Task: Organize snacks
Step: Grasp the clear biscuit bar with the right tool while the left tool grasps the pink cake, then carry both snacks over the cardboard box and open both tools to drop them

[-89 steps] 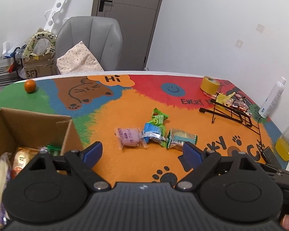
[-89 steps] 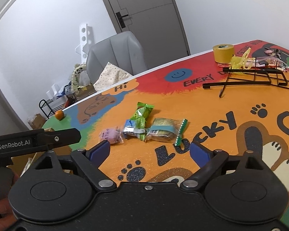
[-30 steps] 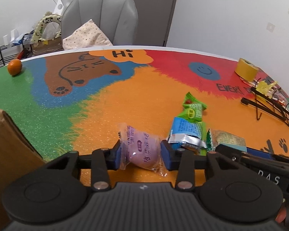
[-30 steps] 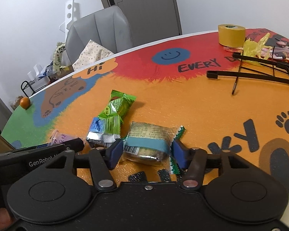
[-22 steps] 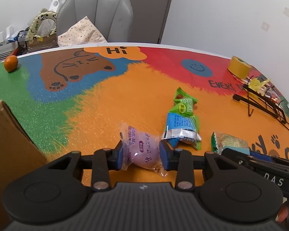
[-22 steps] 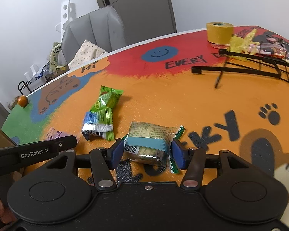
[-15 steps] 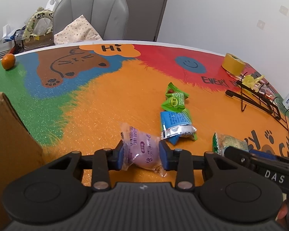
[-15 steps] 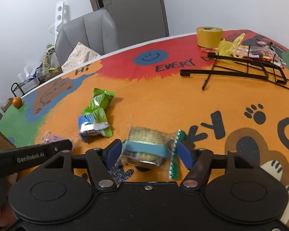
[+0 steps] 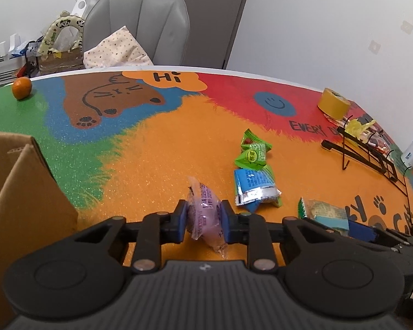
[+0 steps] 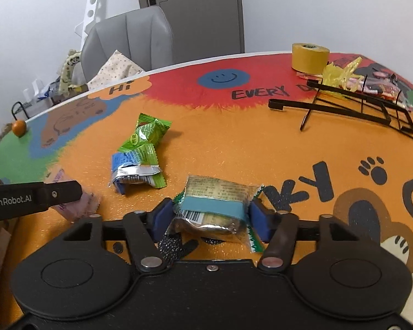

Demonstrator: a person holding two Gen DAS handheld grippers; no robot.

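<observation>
I find the pink snack packet (image 9: 203, 214) clamped between the blue pads of my left gripper (image 9: 202, 218); the jaws have just been closing and now stand narrow, squeezing the wrapper so it bulges above and below the pads. The packet sits low over the orange part of the table mat (image 9: 162, 148); whether it touches the mat I cannot tell. The left gripper tilts downward toward the table.

My right gripper (image 10: 209, 217) also slopes down. Its jaws have just been closing and now press on both ends of the tan cake packet with the teal band (image 10: 214, 206), at a middling width. Whether that packet rests on the mat or is raised off it I cannot tell.

Beyond both grippers, the blue and silver packet (image 9: 254, 189) and the green packet (image 9: 253, 155) lie together on the mat, untouched. The cardboard box (image 9: 19, 192) stands at the left edge of the left view. An orange (image 9: 22, 88) sits on the far green corner; a roll of yellow tape (image 9: 333, 106) and a black wire rack (image 9: 371, 159) lie to the far right.
</observation>
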